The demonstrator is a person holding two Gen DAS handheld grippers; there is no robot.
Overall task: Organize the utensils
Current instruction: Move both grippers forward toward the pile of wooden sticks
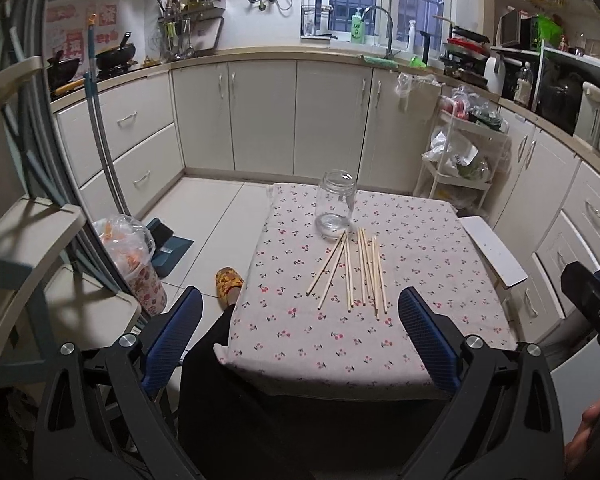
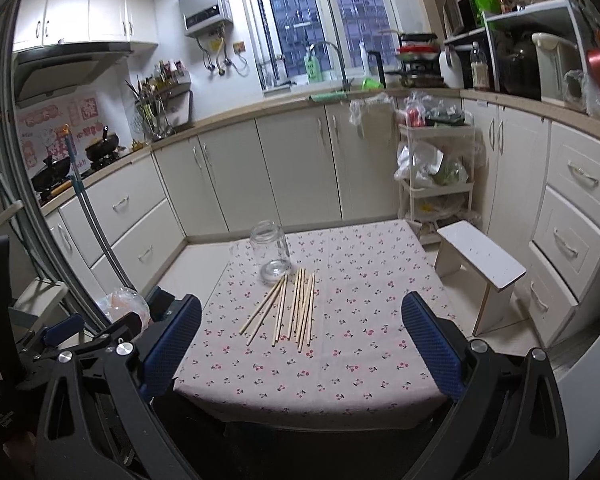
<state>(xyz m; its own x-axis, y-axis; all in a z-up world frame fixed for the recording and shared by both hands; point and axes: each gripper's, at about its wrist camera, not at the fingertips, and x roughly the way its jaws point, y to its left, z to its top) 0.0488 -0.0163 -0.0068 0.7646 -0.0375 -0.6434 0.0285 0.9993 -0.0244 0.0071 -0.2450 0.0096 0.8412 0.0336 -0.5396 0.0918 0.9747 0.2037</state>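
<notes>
Several wooden chopsticks (image 1: pixel 354 270) lie loose on the cherry-print tablecloth (image 1: pixel 320 340), fanned out just in front of an empty clear glass jar (image 1: pixel 336 204) that stands upright. The same chopsticks (image 2: pixel 290 306) and jar (image 2: pixel 271 252) show in the right wrist view. My left gripper (image 1: pixel 300 340) is open and empty, held back over the table's near edge. My right gripper (image 2: pixel 302 344) is open and empty too, also short of the chopsticks. The right gripper's body shows at the left view's right edge (image 1: pixel 588 292).
A small white stool (image 2: pixel 484 264) stands right of the table. A wheeled cart with bags (image 2: pixel 436 168) stands behind it. A bin with a plastic bag (image 1: pixel 132 256) and a dustpan (image 1: pixel 168 244) sit on the floor at left. My leg and yellow slipper (image 1: pixel 228 282) are by the table's left side.
</notes>
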